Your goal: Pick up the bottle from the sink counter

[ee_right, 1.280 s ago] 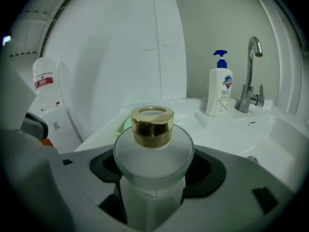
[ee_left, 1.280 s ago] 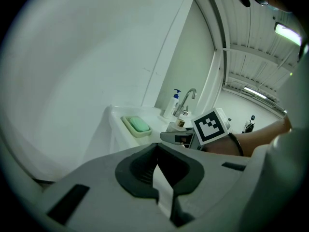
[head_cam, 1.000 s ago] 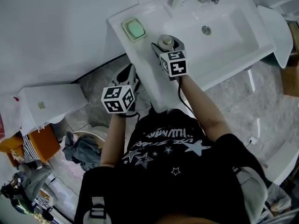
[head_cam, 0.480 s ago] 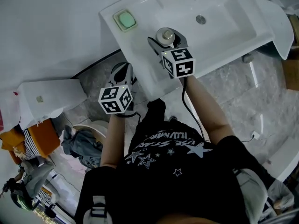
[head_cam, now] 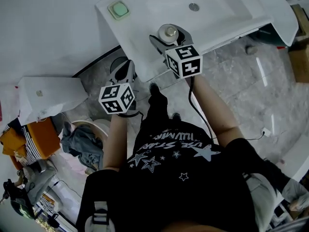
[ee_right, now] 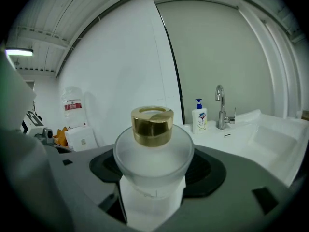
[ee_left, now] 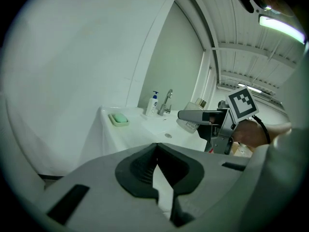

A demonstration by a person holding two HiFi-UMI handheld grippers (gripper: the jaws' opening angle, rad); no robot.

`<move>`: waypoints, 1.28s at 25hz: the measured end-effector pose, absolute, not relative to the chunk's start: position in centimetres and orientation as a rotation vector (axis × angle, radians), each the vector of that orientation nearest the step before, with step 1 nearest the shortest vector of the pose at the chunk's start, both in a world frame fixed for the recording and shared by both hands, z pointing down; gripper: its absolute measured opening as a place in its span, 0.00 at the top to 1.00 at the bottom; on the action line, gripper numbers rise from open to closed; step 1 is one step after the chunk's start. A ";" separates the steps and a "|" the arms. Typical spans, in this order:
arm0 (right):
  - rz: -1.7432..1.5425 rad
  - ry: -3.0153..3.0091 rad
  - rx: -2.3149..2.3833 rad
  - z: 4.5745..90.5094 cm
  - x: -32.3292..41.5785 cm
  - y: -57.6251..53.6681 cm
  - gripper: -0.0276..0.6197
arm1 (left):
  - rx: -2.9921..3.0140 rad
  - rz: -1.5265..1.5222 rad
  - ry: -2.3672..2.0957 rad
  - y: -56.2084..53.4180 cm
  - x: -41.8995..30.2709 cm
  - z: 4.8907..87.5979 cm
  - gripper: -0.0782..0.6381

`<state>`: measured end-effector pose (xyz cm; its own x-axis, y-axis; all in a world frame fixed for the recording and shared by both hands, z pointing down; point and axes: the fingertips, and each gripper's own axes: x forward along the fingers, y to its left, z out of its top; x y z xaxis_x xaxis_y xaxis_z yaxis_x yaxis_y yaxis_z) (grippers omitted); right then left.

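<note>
**A:** What is sitting nearest the cameras?

**B:** The right gripper (ee_right: 152, 180) is clamping a frosted glass bottle with a gold cap (ee_right: 153, 151) between its jaws. In the head view that bottle is showing over the front edge of the white sink counter (head_cam: 137, 35). I cannot tell whether its base is touching the counter. The left gripper (ee_left: 157, 172) is hanging off to the counter's left with its jaws pressed together on nothing.

**A:** And what is lying around them?

**B:** Farther back on the counter, a green soap bar in a pale dish (ee_left: 118, 119) is resting near the left corner, well apart from the bottle. Beyond it, a white pump bottle with a blue top (ee_right: 199, 119) is standing just beside a chrome tap (ee_right: 221, 108). Nothing is standing between the gripped bottle and those things.

**A:** Is any writing showing?

**B:** The pump bottle is carrying a blue label, too small to read. A clear bag with a red label (ee_right: 73, 105) is hanging on the far wall, and its print is unreadable too.
</note>
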<state>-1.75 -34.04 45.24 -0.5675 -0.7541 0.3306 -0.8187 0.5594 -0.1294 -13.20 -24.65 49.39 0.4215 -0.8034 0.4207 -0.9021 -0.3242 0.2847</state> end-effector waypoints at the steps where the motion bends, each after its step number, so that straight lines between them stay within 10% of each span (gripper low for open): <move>1: 0.391 -2.557 1.321 45.0 -1.4 -33.2 0.43 | 2.216 0.274 -1.444 -24.0 -12.9 49.1 0.88; 32: 0.389 -2.540 1.328 44.3 6.1 -16.8 0.43 | 2.277 0.233 -1.476 -9.5 -6.9 46.3 0.88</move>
<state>6.05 -16.76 44.34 -0.5542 -0.7607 0.3380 -0.8269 0.5494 -0.1195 -6.94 -9.51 46.31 0.4237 -0.8325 0.3569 -0.9020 -0.3519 0.2500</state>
